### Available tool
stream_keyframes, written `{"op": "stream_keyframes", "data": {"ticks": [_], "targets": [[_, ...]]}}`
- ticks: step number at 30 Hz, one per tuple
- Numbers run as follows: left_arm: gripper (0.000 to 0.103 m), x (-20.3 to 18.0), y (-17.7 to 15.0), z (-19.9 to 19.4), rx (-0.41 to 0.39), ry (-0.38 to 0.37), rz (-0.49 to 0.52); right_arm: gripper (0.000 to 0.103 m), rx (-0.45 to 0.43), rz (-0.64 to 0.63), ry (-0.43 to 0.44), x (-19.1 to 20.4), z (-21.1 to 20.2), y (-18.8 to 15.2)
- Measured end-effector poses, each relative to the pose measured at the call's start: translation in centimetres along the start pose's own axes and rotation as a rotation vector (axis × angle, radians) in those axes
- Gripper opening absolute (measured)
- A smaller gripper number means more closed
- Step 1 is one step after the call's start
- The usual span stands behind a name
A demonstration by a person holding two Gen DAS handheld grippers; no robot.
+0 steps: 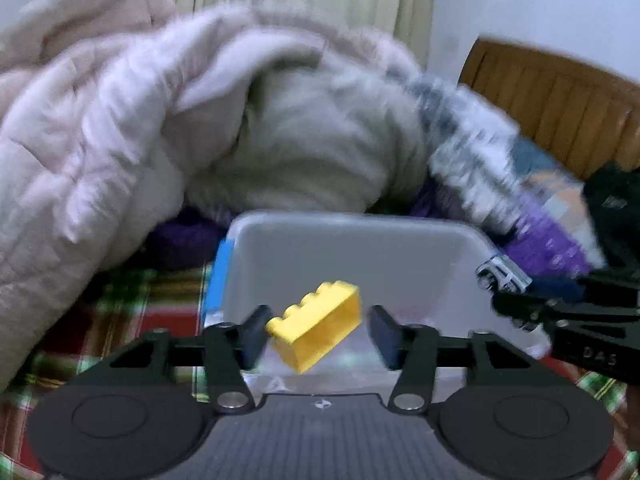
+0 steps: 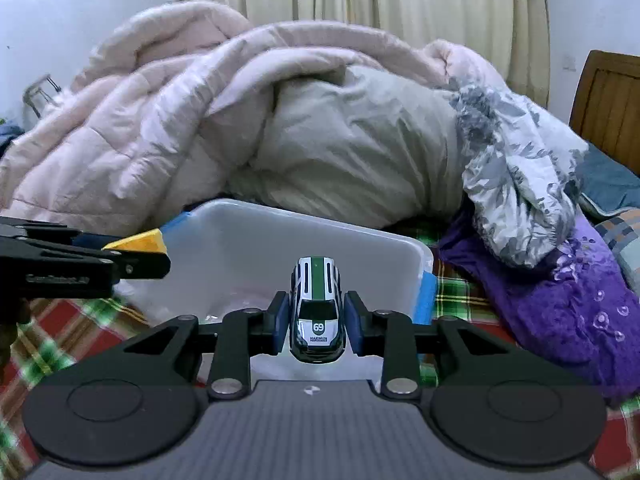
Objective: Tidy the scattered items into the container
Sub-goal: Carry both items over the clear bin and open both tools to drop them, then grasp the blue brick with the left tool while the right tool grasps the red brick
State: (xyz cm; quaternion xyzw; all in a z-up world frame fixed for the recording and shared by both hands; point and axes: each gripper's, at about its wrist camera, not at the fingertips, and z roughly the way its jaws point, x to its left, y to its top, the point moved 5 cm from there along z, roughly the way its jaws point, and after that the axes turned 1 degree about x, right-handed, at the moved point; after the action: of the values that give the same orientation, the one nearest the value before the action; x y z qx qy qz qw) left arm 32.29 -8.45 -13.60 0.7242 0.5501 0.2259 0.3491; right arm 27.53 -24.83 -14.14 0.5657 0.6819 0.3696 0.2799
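A yellow toy brick (image 1: 316, 330) hangs tilted between the pads of my left gripper (image 1: 320, 322), with a gap at its right side; the jaws stand open over the translucent grey container (image 1: 352, 226). My right gripper (image 2: 316, 314) is shut on a small white and green toy car (image 2: 318, 312) marked 69, held nose toward the camera above the container's (image 2: 288, 220) near edge. The right wrist view also catches the brick (image 2: 140, 242) at the far left, with a left gripper finger (image 2: 136, 266) beside it. At the right of the left wrist view the car (image 1: 502, 274) shows too.
The container sits on a red and green plaid bedspread (image 2: 60, 320) and has blue clips (image 2: 424, 296) on its ends. A heap of pink and beige quilts (image 2: 240, 120) rises right behind it. Purple cloth (image 2: 560, 300) and a wooden headboard (image 2: 608, 100) lie to the right.
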Motion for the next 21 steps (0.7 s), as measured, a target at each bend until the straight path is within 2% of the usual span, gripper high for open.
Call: {"op": "stream_keyframes", "data": {"ticks": [1,2,3,5,9,11,13,17,21], "targets": [[0.08,0.1,0.0,0.9,0.025,0.02,0.009,0.054,0.019,0.004,-0.006,-0.1,0.7,0.1],[0.08,0.2,-0.1,1.7,0.048,0.043,0.022,0.075,0.032,0.01,-0.012,-0.2,1.2,0.1],[0.08,0.4,-0.2,2.1,0.063,0.052,0.028,0.079,0.032,0.011,-0.014,-0.2,1.5,0.2],[0.078,0.7,-0.6,1.7,0.043,0.04,0.025,0.079,0.016,-0.015,-0.014,0.2,1.3,0.2],[0.077,1.1,-1.3,-2.6,-0.109,0.035,0.024,0.079,-0.061,-0.022,0.013,1.0,-1.6,-0.3],[0.08,0.8,-2.8,-5.7,-0.184,0.009,0.033,0.079,-0.101,-0.011,0.037,1.7,-4.2,-1.4],[0.081,0.4,-5.2,-8.1,-0.223,-0.016,0.062,0.079,-0.127,-0.002,0.062,2.3,-6.9,-3.4],[0.084,0.2,-12.5,-11.7,-0.232,-0.046,0.09,0.079,-0.091,0.005,0.055,3.8,-11.2,-9.9],[0.084,0.0,-19.2,-13.1,-0.174,-0.058,0.116,0.079,-0.015,0.032,0.035,5.2,-14.0,-16.8]]}}
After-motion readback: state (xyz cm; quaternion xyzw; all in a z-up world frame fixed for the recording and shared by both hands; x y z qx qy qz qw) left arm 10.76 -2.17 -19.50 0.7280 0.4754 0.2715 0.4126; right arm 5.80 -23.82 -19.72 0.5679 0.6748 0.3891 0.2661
